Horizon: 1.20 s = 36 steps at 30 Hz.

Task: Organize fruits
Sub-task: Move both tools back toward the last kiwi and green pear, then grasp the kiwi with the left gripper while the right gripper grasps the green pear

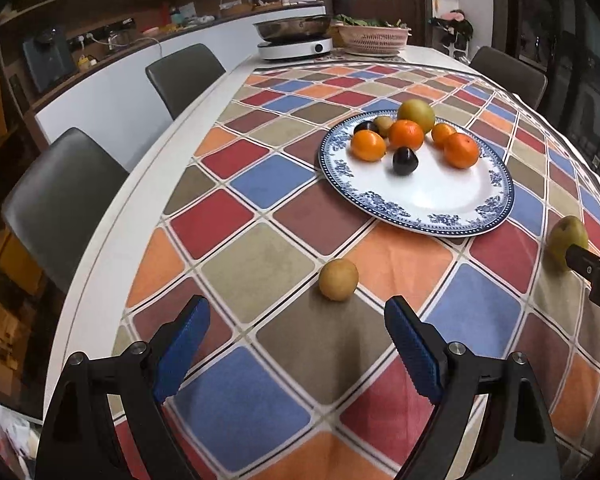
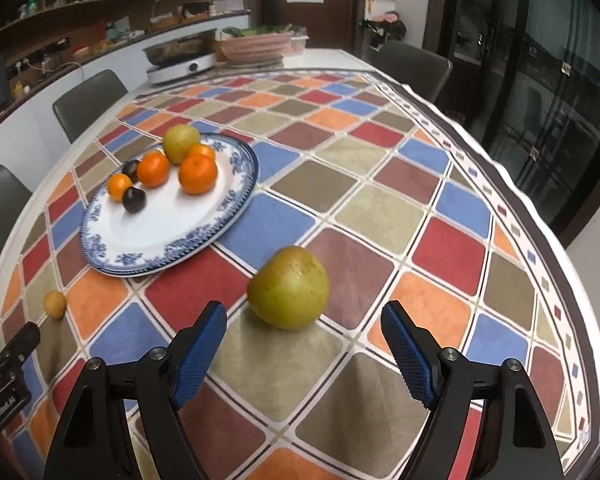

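A blue-rimmed white plate (image 1: 440, 200) (image 2: 148, 244) holds several oranges, two dark plums, a kiwi and a green pear (image 1: 416, 114) (image 2: 181, 143). A small tan fruit (image 1: 339, 279) (image 2: 55, 304) lies on the cloth just ahead of my open, empty left gripper (image 1: 296, 316). A large green-yellow pear (image 2: 289, 287) (image 1: 567, 236) lies on the cloth just ahead of my open, empty right gripper (image 2: 304, 320). The right gripper's tip shows at the right edge of the left wrist view, next to that pear.
A checked cloth (image 1: 280, 256) (image 2: 380, 200) covers the white table. At the far end stand an induction cooker with a pan (image 1: 296, 38) (image 2: 180, 62) and a pink basket of greens (image 1: 374, 36) (image 2: 256, 46). Dark chairs (image 1: 60, 204) (image 2: 410, 66) line both sides.
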Each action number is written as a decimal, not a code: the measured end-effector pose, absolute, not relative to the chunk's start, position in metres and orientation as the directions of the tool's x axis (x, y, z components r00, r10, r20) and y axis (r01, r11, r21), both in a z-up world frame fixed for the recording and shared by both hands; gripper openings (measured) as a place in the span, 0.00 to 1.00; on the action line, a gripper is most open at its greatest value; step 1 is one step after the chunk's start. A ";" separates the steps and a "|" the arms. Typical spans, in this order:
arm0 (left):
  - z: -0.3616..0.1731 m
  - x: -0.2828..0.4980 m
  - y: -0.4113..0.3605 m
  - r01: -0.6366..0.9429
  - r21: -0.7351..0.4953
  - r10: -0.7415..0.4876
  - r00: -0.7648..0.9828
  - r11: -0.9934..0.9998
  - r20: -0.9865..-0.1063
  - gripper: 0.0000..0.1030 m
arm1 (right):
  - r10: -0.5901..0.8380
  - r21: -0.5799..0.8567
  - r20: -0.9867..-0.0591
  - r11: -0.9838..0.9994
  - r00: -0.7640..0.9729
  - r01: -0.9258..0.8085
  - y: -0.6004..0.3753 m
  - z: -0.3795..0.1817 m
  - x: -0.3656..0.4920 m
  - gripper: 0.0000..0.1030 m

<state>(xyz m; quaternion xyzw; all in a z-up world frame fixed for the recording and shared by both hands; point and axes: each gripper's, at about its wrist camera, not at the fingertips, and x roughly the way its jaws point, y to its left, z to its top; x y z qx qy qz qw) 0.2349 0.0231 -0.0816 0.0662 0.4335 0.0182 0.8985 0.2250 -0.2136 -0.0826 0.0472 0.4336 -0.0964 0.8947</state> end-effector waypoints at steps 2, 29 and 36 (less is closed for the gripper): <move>-0.085 0.240 0.022 0.034 0.134 0.085 0.620 0.990 -0.780 0.87 | -0.128 0.007 -0.796 0.975 0.592 0.220 -0.215 -0.087 0.229 0.78; -0.105 0.267 0.014 0.103 0.028 -0.035 0.556 0.994 -0.831 0.25 | -0.072 0.021 -0.828 0.987 0.557 0.159 -0.213 -0.112 0.258 0.52; -0.098 0.264 0.011 0.110 0.034 -0.035 0.569 0.993 -0.822 0.25 | -0.055 0.033 -0.822 0.989 0.567 0.144 -0.214 -0.111 0.258 0.50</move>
